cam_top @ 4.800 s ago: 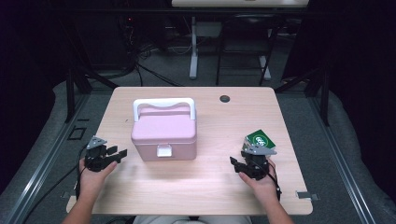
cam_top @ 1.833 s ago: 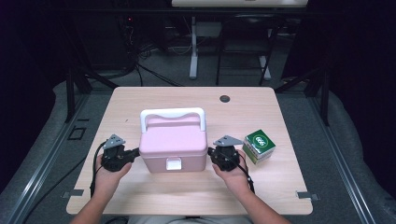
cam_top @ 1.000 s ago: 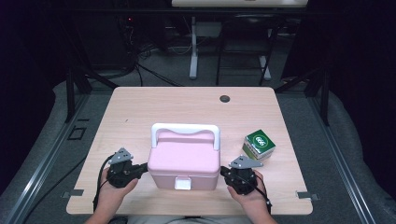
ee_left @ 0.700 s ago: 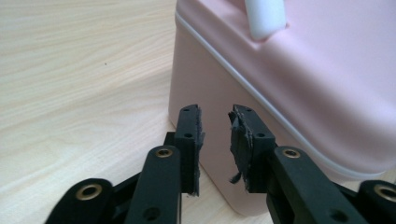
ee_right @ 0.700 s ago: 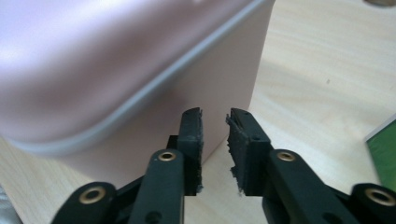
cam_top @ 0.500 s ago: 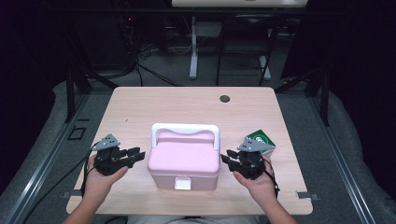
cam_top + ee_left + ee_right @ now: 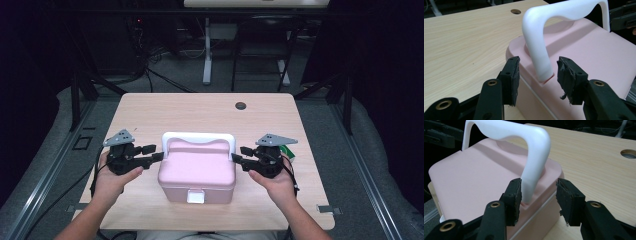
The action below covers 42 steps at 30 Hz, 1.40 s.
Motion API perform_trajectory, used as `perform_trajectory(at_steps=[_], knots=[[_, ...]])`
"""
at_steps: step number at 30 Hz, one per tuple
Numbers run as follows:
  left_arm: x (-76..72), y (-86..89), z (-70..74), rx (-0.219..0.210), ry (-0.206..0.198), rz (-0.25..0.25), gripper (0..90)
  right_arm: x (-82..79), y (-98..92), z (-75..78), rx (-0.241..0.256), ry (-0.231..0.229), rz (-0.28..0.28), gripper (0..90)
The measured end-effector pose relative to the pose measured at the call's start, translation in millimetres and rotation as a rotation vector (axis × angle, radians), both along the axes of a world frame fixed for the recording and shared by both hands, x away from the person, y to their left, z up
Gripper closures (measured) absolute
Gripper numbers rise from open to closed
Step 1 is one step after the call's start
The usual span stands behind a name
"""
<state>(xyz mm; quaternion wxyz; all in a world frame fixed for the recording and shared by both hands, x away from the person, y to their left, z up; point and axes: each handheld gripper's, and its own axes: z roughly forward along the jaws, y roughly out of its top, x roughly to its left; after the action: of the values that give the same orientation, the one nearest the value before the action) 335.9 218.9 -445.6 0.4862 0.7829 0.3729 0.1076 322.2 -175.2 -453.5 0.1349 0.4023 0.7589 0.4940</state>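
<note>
A pink lidded box with an upright white handle stands at the near middle of the table. My left gripper is at the box's left side, open. In the left gripper view its jaws straddle the handle's foot without closing on it. My right gripper is at the box's right side, also open. In the right gripper view its jaws flank the other foot of the handle, and the inner pad is very close to it.
A green packet lies just behind my right gripper, mostly hidden by it. A dark cable hole sits near the table's far edge. Bare wooden tabletop stretches beyond the box. Dark floor, cables and desk legs surround the table.
The box was drawn toward the near edge and now rests still. Both grippers pulled away, then moved inward to the two feet of the handle, jaws open.
</note>
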Motion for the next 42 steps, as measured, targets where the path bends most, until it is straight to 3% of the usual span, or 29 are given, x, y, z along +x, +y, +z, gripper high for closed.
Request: perform_trajectory(at_steps=[6, 11, 16, 21, 26, 28, 30, 37, 42], knots=[[4.3, -8.7, -4.5, -0.015, 0.015, -0.017, 60.0, 2.5, 11.3, -1.7, 0.003, -0.011, 0.049, 61.6], [2.9, -8.3, -3.7, -0.011, 0.009, -0.012, 62.9, -0.5, 13.2, 0.3, -0.021, -0.029, 0.031, 65.4], [-5.4, -7.4, 0.5, 0.006, -0.022, -0.032, 65.1, -11.5, 14.6, 3.9, -0.057, -0.099, 0.036, 69.7], [-4.1, -7.8, -1.8, 0.006, -0.022, -0.031, 66.9, -16.6, 16.6, 1.4, -0.090, -0.140, 0.030, 70.9], [-1.0, -8.6, -3.2, 0.014, -0.020, -0.021, 71.4, -14.2, 15.6, -0.9, -0.072, -0.129, 0.026, 71.6], [-2.6, -7.6, -2.0, 0.002, -0.012, -0.019, 73.2, -12.6, 13.3, 0.1, -0.037, -0.099, 0.031, 73.7], [-5.1, -7.7, -1.0, 0.020, -0.025, -0.025, 73.3, -12.5, 12.1, 0.3, -0.027, -0.091, 0.037, 73.9], [-10.8, -8.4, 1.1, 0.041, -0.025, -0.022, 73.4, -15.8, 13.8, 1.2, -0.033, -0.093, 0.028, 74.1], [-9.9, -5.9, 6.2, 0.032, -0.026, -0.023, 73.4, -17.2, 14.9, 4.3, -0.026, -0.094, 0.032, 74.1]])
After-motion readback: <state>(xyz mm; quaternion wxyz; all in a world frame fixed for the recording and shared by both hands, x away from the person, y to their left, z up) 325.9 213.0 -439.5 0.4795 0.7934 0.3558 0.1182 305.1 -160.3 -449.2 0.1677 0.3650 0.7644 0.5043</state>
